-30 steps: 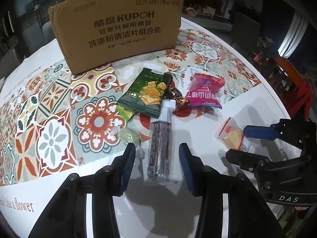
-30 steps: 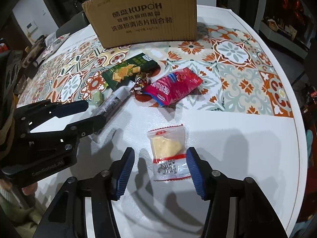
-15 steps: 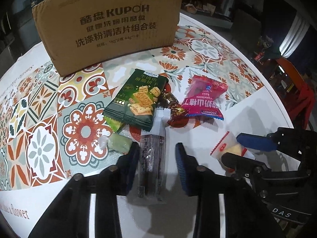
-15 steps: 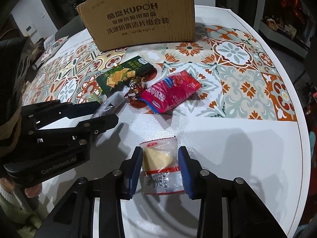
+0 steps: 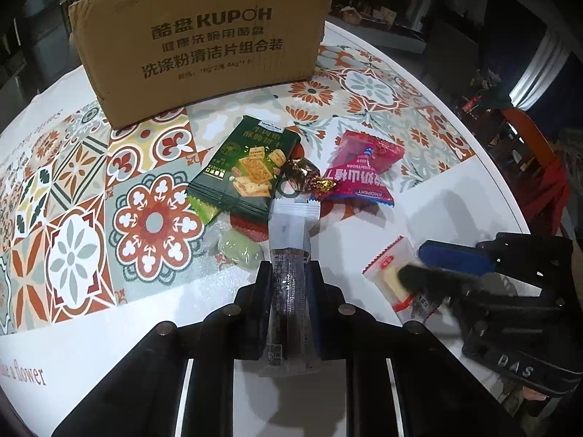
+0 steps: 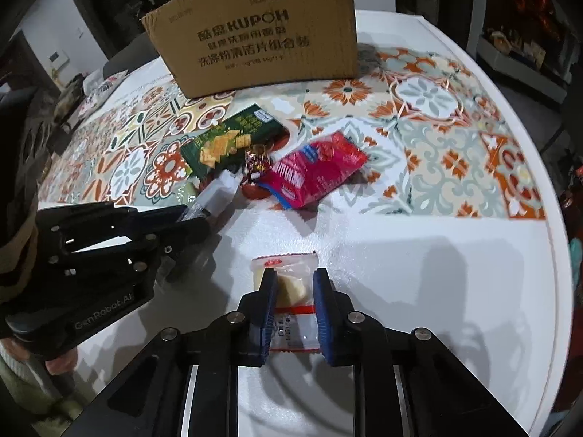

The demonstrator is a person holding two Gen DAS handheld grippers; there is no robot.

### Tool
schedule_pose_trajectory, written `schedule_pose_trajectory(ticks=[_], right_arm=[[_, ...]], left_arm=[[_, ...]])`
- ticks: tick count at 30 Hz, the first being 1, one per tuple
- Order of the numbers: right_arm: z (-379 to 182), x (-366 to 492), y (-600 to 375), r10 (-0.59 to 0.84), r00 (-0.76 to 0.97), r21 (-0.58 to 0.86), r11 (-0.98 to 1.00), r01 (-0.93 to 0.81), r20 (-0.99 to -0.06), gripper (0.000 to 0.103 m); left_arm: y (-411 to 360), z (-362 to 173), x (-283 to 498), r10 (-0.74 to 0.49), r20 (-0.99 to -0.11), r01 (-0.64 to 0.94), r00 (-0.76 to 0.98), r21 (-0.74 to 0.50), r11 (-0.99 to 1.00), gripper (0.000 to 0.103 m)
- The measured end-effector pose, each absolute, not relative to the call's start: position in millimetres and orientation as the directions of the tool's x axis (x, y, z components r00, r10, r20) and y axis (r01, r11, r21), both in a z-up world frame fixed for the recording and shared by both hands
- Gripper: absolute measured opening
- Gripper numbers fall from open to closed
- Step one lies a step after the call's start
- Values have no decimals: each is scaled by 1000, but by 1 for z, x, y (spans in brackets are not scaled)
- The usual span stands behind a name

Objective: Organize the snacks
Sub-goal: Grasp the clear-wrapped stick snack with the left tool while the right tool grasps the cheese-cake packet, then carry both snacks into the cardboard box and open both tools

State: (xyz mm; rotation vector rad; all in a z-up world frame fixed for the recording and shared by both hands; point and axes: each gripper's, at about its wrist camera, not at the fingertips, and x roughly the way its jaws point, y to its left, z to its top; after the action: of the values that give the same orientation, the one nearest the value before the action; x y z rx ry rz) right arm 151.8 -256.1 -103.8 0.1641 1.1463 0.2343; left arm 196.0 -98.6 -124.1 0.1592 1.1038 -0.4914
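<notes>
My left gripper (image 5: 289, 269) is shut on a long dark snack stick (image 5: 291, 291) in a clear wrapper, which lies on the white table and points toward the snack pile. To its right, my right gripper (image 6: 293, 276) has its jaws closing on a clear packet with a yellow cake (image 6: 291, 286); the blue pads squeeze its sides. The same packet (image 5: 386, 266) shows in the left wrist view, under the right gripper (image 5: 413, 264). In the right wrist view the left gripper (image 6: 196, 220) sits at the left.
A green cracker pack (image 5: 247, 171), a foil candy (image 5: 306, 178), a pink pack (image 5: 360, 171) and a pale green sweet (image 5: 240, 251) lie beyond the grippers. A cardboard box (image 5: 204, 36) stands at the back on the patterned cloth. The table edge (image 6: 561, 255) curves at the right.
Both grippers have closed, the left from wide open onto the dark snack stick, the right onto the yellow cake packet. The left gripper also edged forward along the stick.
</notes>
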Motion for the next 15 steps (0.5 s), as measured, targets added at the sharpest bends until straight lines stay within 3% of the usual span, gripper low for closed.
schedule_pose_trajectory(ticks=[1,3,15], right_arm=[[-105,151,-256,269,386,248,963,-105,-883,38],[-104,147,-254,268,395,241,963,-118,-879,44],[-107,144,-231,163,419,87,977,-194,-893,44]], left_arm=[[-98,-123,194,-303,-884,456,354,-120,882,19],[-97,-120,189,-307,-883,452,356,-125,883,19],[-82,-116,170,-312,-879,402,360,-156,903,19]])
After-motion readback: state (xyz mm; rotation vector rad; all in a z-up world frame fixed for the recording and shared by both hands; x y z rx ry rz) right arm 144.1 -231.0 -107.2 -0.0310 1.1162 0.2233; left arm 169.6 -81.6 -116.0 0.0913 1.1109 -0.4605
